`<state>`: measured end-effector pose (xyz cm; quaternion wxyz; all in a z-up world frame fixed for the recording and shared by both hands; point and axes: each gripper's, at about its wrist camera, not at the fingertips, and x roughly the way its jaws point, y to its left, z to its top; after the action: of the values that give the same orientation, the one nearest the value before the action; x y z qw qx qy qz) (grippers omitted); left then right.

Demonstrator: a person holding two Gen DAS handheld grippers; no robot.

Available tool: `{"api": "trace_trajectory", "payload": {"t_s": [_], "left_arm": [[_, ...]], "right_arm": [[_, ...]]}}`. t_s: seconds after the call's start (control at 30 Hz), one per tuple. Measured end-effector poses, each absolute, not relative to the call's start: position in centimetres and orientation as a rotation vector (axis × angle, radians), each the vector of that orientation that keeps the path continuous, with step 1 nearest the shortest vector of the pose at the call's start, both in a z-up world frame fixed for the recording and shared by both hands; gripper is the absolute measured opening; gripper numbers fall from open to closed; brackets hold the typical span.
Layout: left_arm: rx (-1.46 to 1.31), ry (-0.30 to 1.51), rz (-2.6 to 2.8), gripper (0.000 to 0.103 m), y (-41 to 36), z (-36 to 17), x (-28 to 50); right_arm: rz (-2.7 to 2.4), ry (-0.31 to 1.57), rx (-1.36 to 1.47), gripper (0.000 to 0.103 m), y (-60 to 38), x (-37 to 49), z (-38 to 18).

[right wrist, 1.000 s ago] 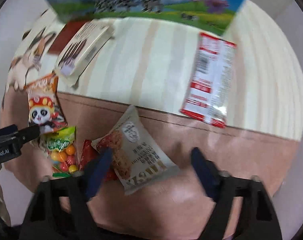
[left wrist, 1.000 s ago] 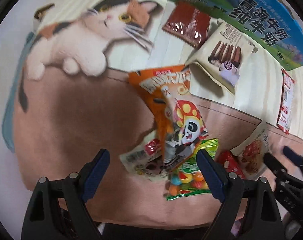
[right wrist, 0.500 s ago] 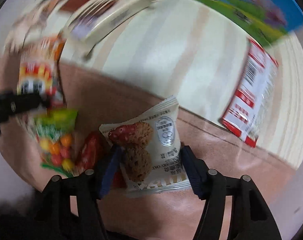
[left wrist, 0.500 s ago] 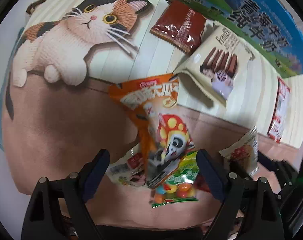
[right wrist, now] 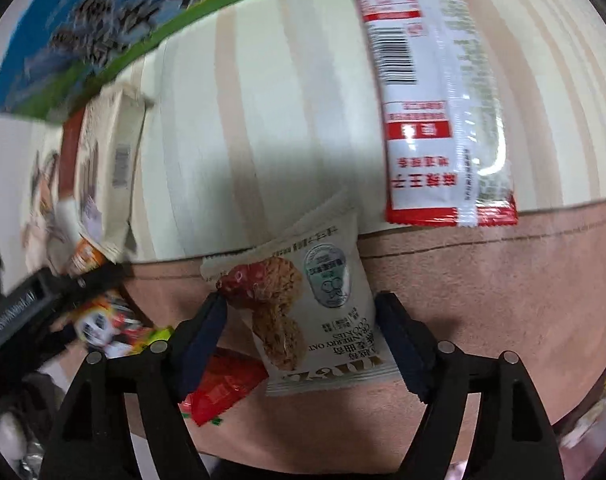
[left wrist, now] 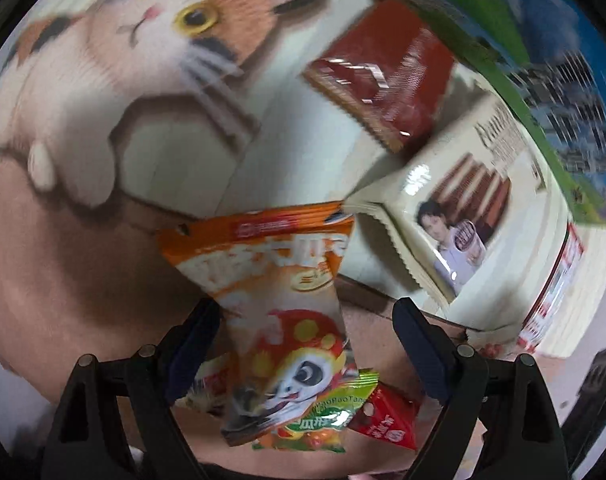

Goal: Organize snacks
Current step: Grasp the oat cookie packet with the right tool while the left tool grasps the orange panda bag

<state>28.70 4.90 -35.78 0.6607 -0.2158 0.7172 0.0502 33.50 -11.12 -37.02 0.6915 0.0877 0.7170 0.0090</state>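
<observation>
Left wrist view close over the cat-print mat (left wrist: 83, 264), orange panda packet (left wrist: 279, 304) between its jaws, right wrist view equally near, oat cookie packet (right wrist: 315, 300) between its jaws, both sharing the panda packet and milk carton (right wrist: 103, 28)

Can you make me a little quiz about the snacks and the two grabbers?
1. True or false: the right gripper has its jaws on either side of the oat cookie packet.
2. Which packet lies between the left gripper jaws: A the orange panda bag, B the brown wafer packet, C the milk carton?
3. Fill in: the mat shows a picture of a ____.

Key: 1 true; 2 A; 3 cat.
</observation>
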Motion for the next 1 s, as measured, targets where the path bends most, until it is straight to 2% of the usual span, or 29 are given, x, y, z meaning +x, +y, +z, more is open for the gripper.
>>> {"api": "trace_trajectory", "payload": {"t_s": [0.03,0.1,0.17,0.3,0.47,0.6,0.77,1.0], "left_arm": [[-0.427,1.621,0.096,0.082,4.3,-35.5,28.7],[-0.305,1.618,0.066,0.063,2.8,-34.9,28.5],[-0.175,1.618,0.029,0.059,1.6,-34.6,27.7],[-0.092,1.617,0.032,0.059,1.1,-35.0,26.6],[-0.112,1.624,0.057,0.06,1.9,-36.2,27.3],[-0.115,1.614,0.07,0.06,1.8,-36.8,26.3],[-0.097,1.579,0.063,0.057,1.2,-36.3,24.3],[-0.099,1.535,0.039,0.055,0.4,-32.9,23.9]], "right_arm": [[0.025,1.601,0.168,0.08,-10.6,33.4,-37.1],[0.03,1.587,0.124,0.072,-10.0,33.2,-36.9],[0.026,1.57,0.098,0.065,-9.7,32.4,-36.6],[0.015,1.57,0.109,0.065,-9.7,30.6,-36.7],[0.009,1.589,0.06,0.078,-7.5,31.9,-38.3],[-0.011,1.576,0.008,0.078,-5.8,31.8,-39.2],[-0.014,1.542,0.022,0.072,-6.0,30.1,-38.3],[0.016,1.526,0.087,0.07,-8.2,28.9,-36.1]]}}
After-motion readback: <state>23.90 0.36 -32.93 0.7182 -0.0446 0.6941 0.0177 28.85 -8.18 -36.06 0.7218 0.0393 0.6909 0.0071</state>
